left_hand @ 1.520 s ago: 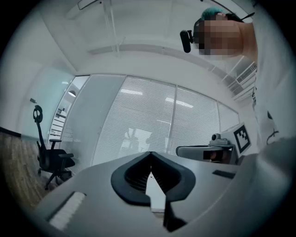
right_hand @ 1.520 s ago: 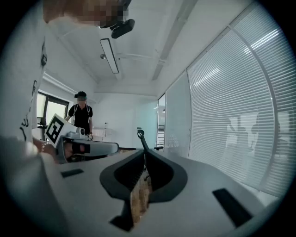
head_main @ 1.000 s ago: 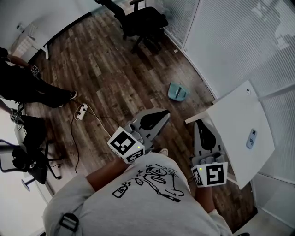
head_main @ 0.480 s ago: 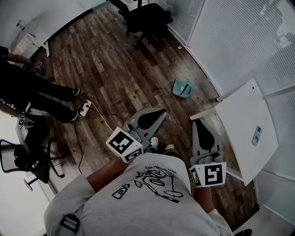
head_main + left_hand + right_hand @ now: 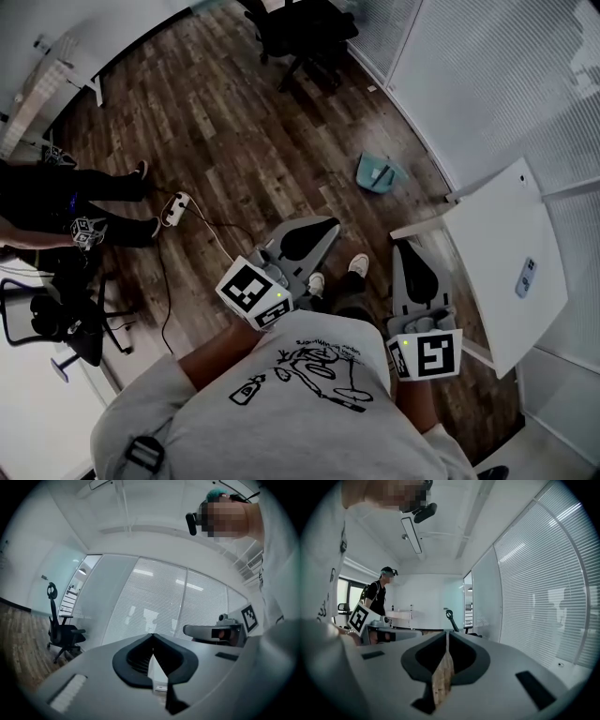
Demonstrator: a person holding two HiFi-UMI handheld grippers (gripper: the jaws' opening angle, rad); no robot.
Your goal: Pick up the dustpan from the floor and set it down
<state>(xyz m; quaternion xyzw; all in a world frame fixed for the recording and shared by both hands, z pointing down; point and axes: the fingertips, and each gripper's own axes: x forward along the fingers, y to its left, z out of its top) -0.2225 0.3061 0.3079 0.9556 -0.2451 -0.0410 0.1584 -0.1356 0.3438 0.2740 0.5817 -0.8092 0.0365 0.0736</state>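
Observation:
The teal dustpan [image 5: 379, 174] lies on the wooden floor near the glass wall, ahead of both grippers and well apart from them. My left gripper [image 5: 323, 228] is held level in front of my chest, its jaws shut with nothing between them [image 5: 152, 637]. My right gripper [image 5: 410, 246] hangs beside the corner of the white table [image 5: 506, 272], also shut and empty [image 5: 446, 633]. The dustpan shows in neither gripper view.
A small device [image 5: 525, 277] lies on the table. A black office chair [image 5: 300, 28] stands at the far end. A power strip [image 5: 176, 206] with its cable lies on the floor at left, near a standing person [image 5: 56, 187]. Another chair [image 5: 47, 319] is at bottom left. My shoes [image 5: 356, 265] show below.
I have stepped forward: my shoes have come into view and the floor has slid under me. The person at left has shifted. Both grippers keep the same shut pose.

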